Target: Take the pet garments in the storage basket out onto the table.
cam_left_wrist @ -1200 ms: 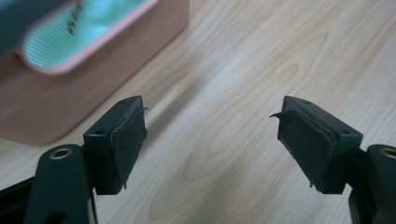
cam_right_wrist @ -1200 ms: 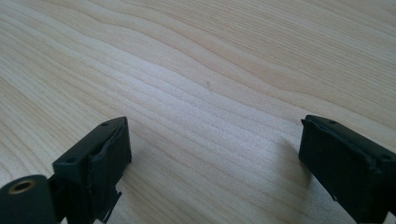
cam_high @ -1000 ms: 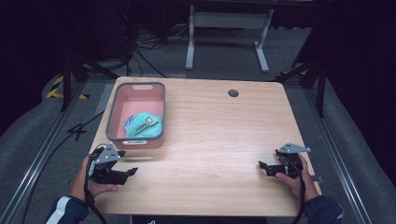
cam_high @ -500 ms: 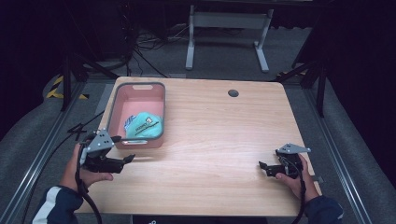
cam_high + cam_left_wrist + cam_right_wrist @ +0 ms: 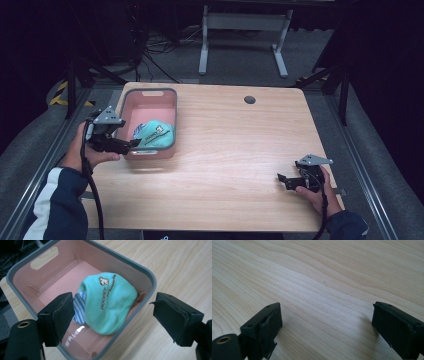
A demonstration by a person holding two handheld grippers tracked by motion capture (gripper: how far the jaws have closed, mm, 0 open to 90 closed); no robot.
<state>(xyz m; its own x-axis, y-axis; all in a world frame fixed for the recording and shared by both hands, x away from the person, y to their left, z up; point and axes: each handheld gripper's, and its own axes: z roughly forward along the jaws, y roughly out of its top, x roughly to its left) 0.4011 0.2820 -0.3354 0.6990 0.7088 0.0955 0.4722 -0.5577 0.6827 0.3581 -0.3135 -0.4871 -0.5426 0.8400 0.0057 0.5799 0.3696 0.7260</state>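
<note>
Wooden table [image 5: 225, 150] – left tool [image 5: 131, 145] just opening wide, empty, above basket's [image 5: 150, 152] green sock [image 5: 110, 305] – right tool [image 5: 281, 180] open, empty

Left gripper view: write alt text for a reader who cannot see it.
The left gripper hovers with open jaws over a pink bin that holds a bundled mint-green sock, with a blue-striped cloth tucked beside it. The bin sits on a light wooden table.

The right gripper [image 5: 325, 325] looks along its two black, blocky jaws, which stand wide apart with nothing between them. Beneath and ahead of them spreads the pale wooden tabletop [image 5: 329, 277] with wavy grain (a faint dark speck sits ahead of the gap). Soft shadows lie just inside each jaw.
</note>
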